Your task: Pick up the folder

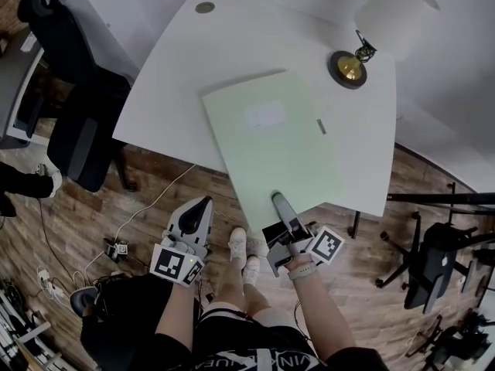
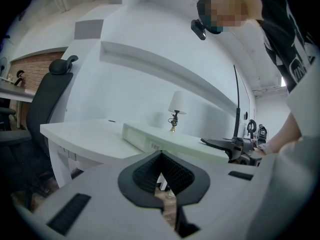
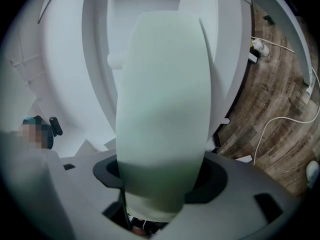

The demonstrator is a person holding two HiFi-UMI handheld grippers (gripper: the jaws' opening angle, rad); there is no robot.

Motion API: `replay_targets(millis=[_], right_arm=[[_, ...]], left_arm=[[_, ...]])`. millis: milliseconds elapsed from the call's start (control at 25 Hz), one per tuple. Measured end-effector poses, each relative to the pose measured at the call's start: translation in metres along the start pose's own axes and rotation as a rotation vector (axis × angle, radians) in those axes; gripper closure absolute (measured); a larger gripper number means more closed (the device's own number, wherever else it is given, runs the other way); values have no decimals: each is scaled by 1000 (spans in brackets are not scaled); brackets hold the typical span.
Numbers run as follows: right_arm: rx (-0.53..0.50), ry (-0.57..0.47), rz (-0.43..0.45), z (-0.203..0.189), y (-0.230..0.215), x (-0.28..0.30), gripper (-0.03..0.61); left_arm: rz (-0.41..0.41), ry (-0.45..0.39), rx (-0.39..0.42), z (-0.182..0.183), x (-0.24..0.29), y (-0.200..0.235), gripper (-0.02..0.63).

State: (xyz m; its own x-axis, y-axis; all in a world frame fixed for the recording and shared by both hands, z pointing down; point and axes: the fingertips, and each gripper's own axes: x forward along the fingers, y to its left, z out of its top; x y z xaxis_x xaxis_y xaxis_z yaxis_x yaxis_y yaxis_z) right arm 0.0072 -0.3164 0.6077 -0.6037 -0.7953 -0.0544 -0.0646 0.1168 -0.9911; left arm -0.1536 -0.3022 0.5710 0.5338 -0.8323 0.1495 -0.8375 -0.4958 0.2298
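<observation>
A pale green folder (image 1: pixel 271 141) lies flat on the white table (image 1: pixel 178 68), and its near end juts out past the table's front edge. My right gripper (image 1: pixel 277 199) is level at that near end, with one finger lying on the folder's top. In the right gripper view the folder (image 3: pixel 162 109) fills the gap between the pads with no space on either side, so that gripper (image 3: pixel 160 176) is shut on it. My left gripper (image 1: pixel 203 205) hangs off the table to the left, apart from the folder (image 2: pixel 170 140). The left gripper (image 2: pixel 161 156) is shut and empty.
A lamp with a white shade (image 1: pixel 394 14) and brass base (image 1: pixel 348 68) stands at the table's far right, behind the folder. A black office chair (image 1: pixel 69 91) sits left of the table, and another chair (image 1: pixel 433 261) is at the right. Cables (image 1: pixel 116 246) trail over the wooden floor.
</observation>
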Motion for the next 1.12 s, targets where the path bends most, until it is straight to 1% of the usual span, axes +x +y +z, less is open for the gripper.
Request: replay_targets(millis=[200,440,760,1000,1120], right_arm=[[3,-9,-6,7,2,-4,272],[-19,-19,-20,14,8,-11,279],[-106,-29,-47,26,23,-20,281],[-150,-43,-37,33,39,-26,284],[-200,-44,-29,37,50,-28,284]], left_arm=[[4,-12,4,5,-4,-2,601],[8,-24,9,13,-9,-5,601],[10,-30,15,22,-17,-10,601],[10,-47,23,35,-23,-14,601],[8,-50,28,39,-25,-18,601]])
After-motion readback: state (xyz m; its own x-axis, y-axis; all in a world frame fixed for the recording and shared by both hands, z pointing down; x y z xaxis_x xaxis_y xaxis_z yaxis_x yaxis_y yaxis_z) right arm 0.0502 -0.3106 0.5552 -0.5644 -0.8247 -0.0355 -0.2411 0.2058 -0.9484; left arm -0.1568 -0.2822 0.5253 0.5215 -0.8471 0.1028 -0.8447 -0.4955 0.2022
